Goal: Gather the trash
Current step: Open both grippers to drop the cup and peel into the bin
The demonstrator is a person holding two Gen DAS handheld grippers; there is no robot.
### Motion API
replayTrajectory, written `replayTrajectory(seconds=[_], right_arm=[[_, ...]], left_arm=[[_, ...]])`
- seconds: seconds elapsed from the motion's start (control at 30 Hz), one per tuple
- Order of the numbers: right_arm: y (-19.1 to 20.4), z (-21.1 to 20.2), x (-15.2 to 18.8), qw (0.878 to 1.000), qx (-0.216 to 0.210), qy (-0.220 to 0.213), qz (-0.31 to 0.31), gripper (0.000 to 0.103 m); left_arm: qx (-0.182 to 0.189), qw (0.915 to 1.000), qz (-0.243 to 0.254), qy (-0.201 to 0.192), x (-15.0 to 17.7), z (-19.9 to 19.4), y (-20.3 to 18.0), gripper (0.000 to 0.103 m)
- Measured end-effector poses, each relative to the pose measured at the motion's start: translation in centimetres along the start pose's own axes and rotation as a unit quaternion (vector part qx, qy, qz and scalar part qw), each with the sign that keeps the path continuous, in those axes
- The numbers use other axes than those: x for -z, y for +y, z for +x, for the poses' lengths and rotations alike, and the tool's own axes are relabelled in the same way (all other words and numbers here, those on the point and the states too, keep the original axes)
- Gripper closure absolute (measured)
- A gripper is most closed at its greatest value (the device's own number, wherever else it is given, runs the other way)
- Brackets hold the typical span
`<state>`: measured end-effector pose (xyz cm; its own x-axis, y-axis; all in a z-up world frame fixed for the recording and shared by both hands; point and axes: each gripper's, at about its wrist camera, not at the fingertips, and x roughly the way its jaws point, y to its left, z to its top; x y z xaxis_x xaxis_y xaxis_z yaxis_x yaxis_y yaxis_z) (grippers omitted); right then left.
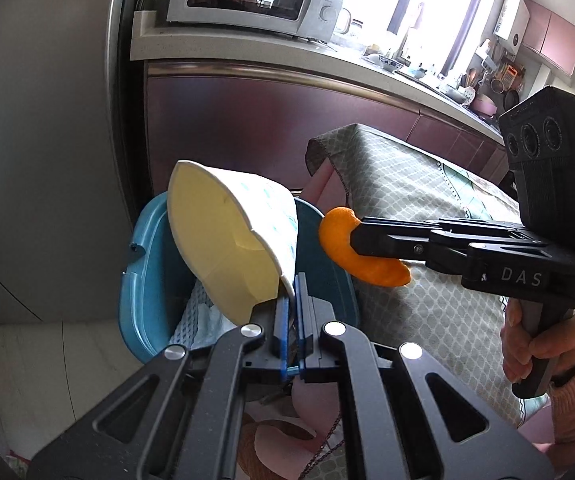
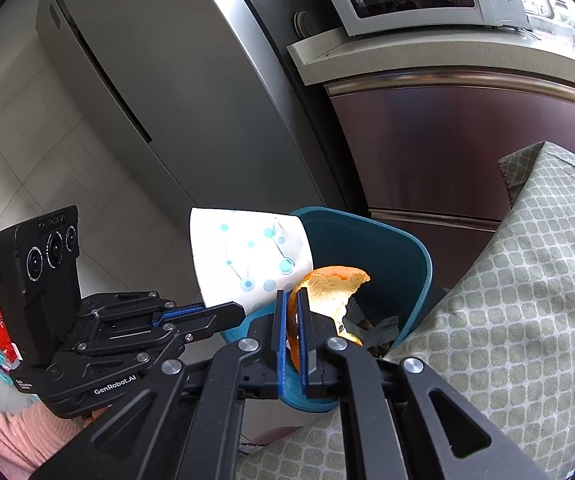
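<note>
The teal bin [image 1: 143, 264] sits low and left of centre in your left wrist view, its mouth facing up beside the table's green patterned cloth [image 1: 427, 208]. Above that mouth you hold the paper cup [image 1: 223, 236], tipped on its side. Your left gripper [image 1: 296, 292] is pinched tight on the cup's thin wall near the rim. It looks light and easily crushed, so a wall-edge pinch suits it. Smaller still, the orange peel [image 2: 327, 292] shows at centre of the right wrist view, hanging over the bin's opening. Your right gripper [image 2: 293, 312] is clamped flat across it. The peel seems limp and maybe slick, best held across its broad middle.
</note>
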<state>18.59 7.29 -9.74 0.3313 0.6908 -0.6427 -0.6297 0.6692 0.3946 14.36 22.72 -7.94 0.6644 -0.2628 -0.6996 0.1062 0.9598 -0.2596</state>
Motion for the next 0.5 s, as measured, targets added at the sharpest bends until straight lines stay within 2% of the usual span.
replayTrajectory(seconds=[0.5], right_arm=[[-0.6,1.9,-0.5,1.0,0.004,0.014,0.007,0.099]], left_arm=[[-0.008,0.9998,-0.008,0.016,0.1,2.2,1.2,0.1]])
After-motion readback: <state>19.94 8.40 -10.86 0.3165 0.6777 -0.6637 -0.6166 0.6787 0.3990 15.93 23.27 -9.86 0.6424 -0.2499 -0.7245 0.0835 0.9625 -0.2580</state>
